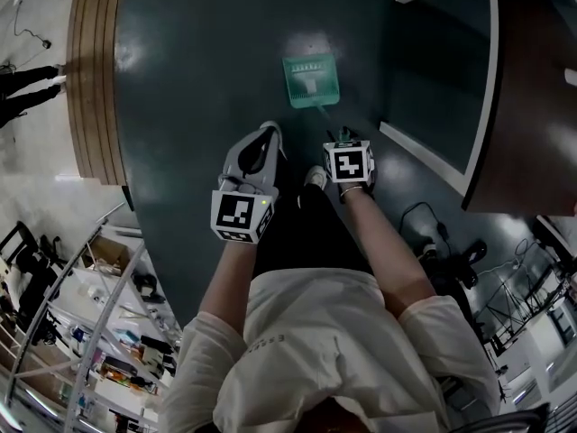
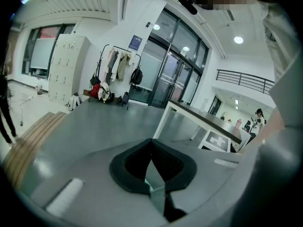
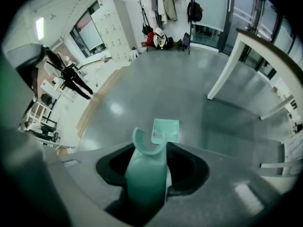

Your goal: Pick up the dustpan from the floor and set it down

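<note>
The dustpan is rested on the floor. Its handle is flanked loosely by the parted jaws of the right claw, which is pointed steeply down. The left claw is held alongside, slightly tilted down, closed and empty.

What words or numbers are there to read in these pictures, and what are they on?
No text reads clearly.
Print on the white shirt: too small to read.
Blue wall sign: too blurred to read.
Square markers: black-and-white patterns, no words.
</note>
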The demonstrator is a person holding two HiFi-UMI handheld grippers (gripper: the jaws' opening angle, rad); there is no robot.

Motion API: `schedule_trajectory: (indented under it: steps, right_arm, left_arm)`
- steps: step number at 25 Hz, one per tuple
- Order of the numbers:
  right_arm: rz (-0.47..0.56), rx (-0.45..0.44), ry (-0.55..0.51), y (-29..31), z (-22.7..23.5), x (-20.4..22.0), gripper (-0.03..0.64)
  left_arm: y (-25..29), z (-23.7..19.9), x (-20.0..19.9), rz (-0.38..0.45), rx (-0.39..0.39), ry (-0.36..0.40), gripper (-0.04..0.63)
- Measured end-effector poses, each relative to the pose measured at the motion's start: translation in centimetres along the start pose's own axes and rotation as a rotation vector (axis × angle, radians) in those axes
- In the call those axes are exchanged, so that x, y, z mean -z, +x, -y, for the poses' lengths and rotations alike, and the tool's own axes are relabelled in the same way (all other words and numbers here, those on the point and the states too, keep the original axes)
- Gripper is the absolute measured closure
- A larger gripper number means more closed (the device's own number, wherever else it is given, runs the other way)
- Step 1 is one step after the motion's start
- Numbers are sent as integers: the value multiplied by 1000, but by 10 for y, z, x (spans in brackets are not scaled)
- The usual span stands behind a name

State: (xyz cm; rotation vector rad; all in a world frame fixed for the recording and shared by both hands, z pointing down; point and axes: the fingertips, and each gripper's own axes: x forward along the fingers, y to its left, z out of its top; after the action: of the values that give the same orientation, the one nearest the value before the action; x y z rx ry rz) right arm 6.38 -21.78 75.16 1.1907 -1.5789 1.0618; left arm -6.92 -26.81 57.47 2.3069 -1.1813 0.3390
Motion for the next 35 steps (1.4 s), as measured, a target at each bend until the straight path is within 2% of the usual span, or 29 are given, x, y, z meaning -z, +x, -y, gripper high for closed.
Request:
schedule_trajectory:
  steps: [1,3,7,12,16,17,19,23,27,30,35]
  right_arm:
    - [-13,-29,-8,1,-4,4,451]
    - [-20,-70,-16,0,-10,10,365]
    - [43,-55,-45,-11,-6,0,291]
    - [167,-39,-20,-47,6,-16,290]
    - [290,-62,-31,-88,12,-40,298]
    - [322,-67,-49,-101,12,-47,331]
    - [391,-59,-88,-130,10,-57,465]
    - [569,-24,-117,-193,10,-67,614]
    - [695,-50,-94,-246,12,-57,624]
    - [769,-80,-93,-286,13,-47,624]
    - [876,-132,-194,-337,13,-31,624]
  left_arm:
    - [-1,3,0,-2,1,-3,581]
    - [-4,9,1,-5,3,-11,581]
    - [-4,11,-6,8,4,0,581]
    - [-7,22,-21,41,-4,23,581]
    - [-8,38,-37,77,-2,35,581]
    - [-10,43,-44,95,3,38,581]
    - [-19,53,-58,133,13,43,581]
    - [-43,76,-83,194,29,82,581]
    - [-73,107,-96,234,44,127,581]
    - [-102,134,-103,282,59,134,581]
    - [-133,180,-108,337,79,165,581]
